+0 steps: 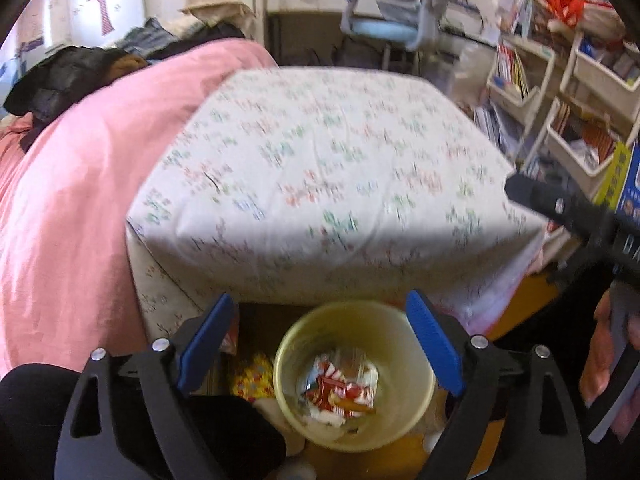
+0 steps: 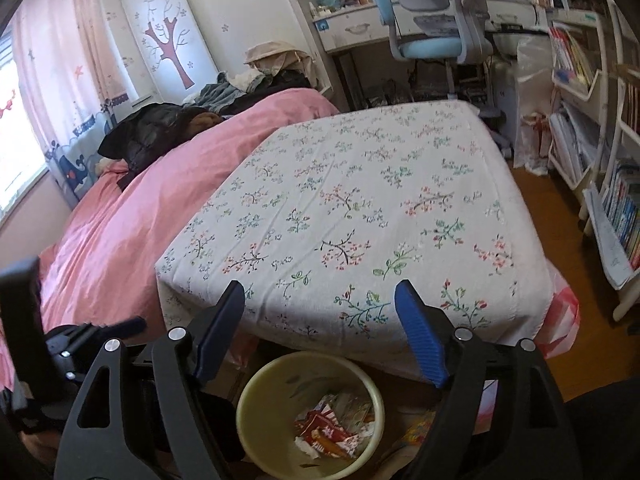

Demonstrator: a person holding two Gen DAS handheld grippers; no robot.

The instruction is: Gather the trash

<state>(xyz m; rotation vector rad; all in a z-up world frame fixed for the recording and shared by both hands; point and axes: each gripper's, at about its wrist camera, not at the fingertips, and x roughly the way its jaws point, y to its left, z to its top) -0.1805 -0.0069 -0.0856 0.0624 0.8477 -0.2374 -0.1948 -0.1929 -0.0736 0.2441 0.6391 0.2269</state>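
Both grippers, left gripper (image 1: 320, 344) and right gripper (image 2: 320, 332), spread their blue-padded fingers (image 1: 206, 344) wide and empty above the round pale-yellow plastic bin (image 1: 416, 412) of red-and-white wrappers (image 1: 340, 394), beside the floral-sheeted bed (image 2: 360, 208).

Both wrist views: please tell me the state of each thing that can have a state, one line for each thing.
Left gripper: jaws open, nothing between them, above the bin.
Right gripper: jaws open, nothing held.
Bin: upright on the floor beside the bed, no lid, wrappers at the bottom.
Wrappers: crumpled, lying inside the bin.
Floral sheet: spread flat, nothing on it.
Pink blanket: bunched up.
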